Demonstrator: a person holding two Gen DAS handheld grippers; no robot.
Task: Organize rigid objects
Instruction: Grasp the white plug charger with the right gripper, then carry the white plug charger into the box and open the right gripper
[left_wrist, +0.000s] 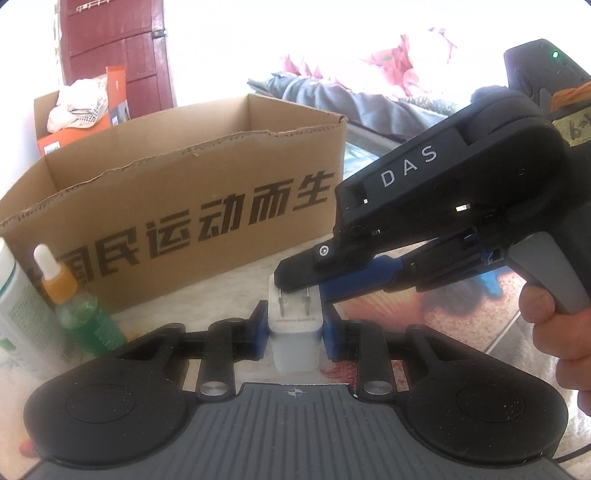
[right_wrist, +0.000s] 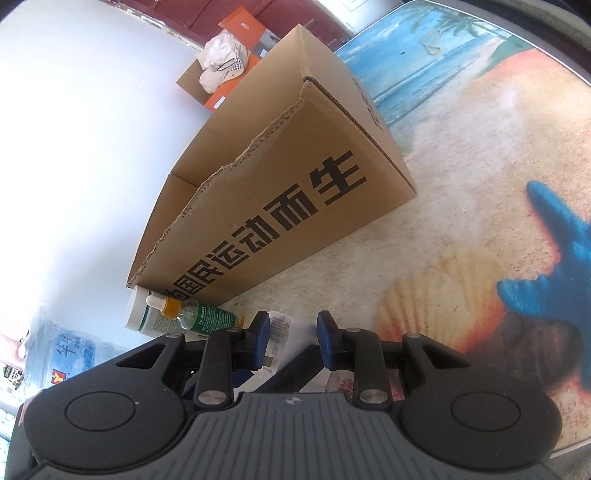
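A white plug adapter (left_wrist: 294, 338) with two metal prongs stands between my left gripper's (left_wrist: 294, 332) blue pads, which are shut on its sides. My right gripper (left_wrist: 301, 282) comes in from the right; its black upper finger (left_wrist: 299, 271) lies over the prongs. In the right wrist view the right gripper (right_wrist: 291, 338) is open with the adapter (right_wrist: 280, 326) between its pads. An open cardboard box (left_wrist: 177, 206) with black printed characters stands behind on the table; it also shows in the right wrist view (right_wrist: 280, 177).
A green dropper bottle (left_wrist: 79, 306) and a white tube (left_wrist: 22, 317) stand left of the adapter, against the box. The table has a beach-print cover (right_wrist: 461, 192). An orange box with white cloth (left_wrist: 85, 107) sits beyond. Bedding (left_wrist: 369, 85) lies at the back right.
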